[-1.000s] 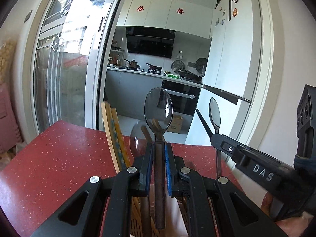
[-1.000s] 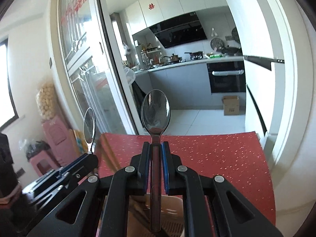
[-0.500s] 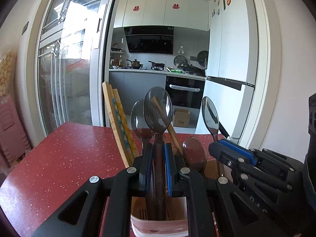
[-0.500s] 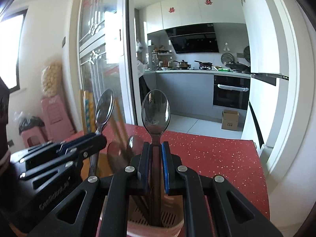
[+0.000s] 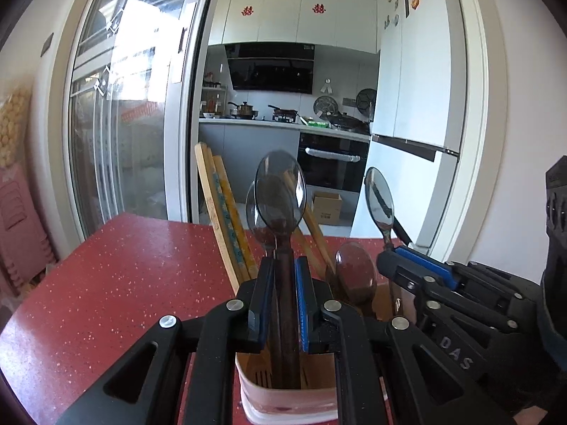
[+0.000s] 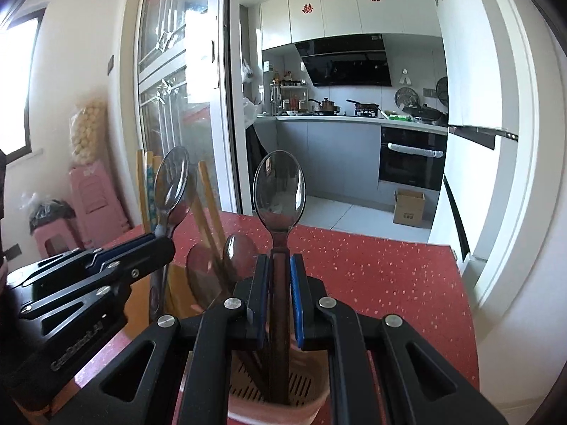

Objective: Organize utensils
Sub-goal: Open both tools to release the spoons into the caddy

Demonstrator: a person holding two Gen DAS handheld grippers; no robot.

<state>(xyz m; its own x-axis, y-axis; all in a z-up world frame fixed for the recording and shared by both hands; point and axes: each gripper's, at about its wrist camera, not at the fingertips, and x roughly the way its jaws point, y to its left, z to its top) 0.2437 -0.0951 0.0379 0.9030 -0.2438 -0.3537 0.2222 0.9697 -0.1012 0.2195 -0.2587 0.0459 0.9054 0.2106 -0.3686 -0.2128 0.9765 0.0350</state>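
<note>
Two handheld grippers stand over a pink utensil holder (image 5: 290,403) on a red speckled desk (image 5: 124,283), an open kitchen beyond. The left gripper (image 5: 283,297) is clamped on the handle of a steel spoon (image 5: 280,191), bowl upright, stem reaching down into the holder. Just beside it, the right gripper (image 6: 280,297) pinches a second spoon (image 6: 280,191) the same way over the holder's slotted floor. Wooden chopsticks (image 5: 226,219) and two more spoons lean inside the holder.
</note>
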